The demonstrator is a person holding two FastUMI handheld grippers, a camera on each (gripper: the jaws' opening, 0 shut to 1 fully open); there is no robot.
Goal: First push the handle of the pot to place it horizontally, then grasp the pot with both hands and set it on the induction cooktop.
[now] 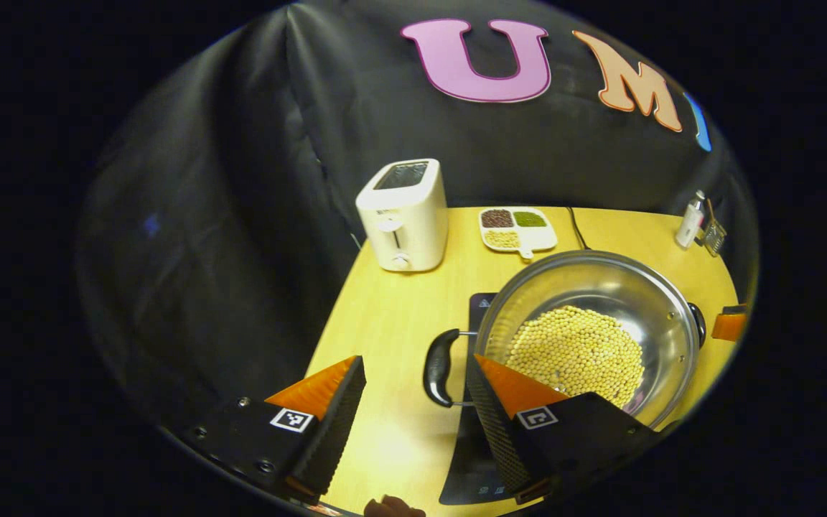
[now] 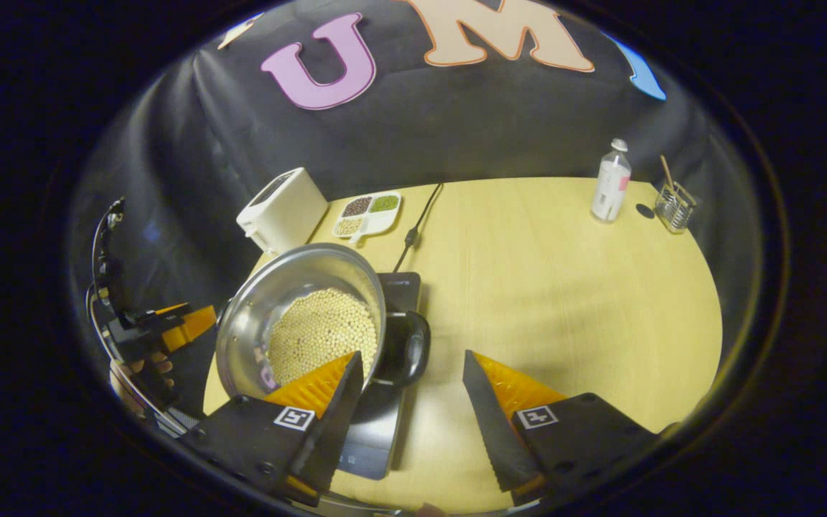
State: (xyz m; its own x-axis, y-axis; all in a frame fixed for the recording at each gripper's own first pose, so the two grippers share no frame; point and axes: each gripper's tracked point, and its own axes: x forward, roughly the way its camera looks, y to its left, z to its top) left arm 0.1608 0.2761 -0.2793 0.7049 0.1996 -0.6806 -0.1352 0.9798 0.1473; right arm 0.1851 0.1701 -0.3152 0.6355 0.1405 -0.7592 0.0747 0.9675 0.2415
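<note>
Two grippers, jaws apart, nothing held: left gripper (image 1: 413,402) straddling the pot's near handle (image 1: 438,368), right gripper (image 2: 410,391) at the other handle (image 2: 408,350). Pot (image 1: 661,301) of beans resting on the induction cooktop (image 2: 377,438), apparently placed. Good practice now: lift both clear evenly, no nudging. Across the desk (image 2: 543,273): toaster (image 1: 405,214) at eleven o'clock, sectioned dish (image 1: 517,230) at twelve, bottle (image 2: 611,182) at one, none obstructing.

1. The pot (image 1: 589,334) covered most of the cooktop (image 1: 465,459).
2. In the left gripper view, the right gripper (image 1: 729,323) was cut off at the edge.
3. The jar's (image 2: 673,206) contents were too small to tell.
4. The bottle (image 2: 611,183) label was unreadable.
</note>
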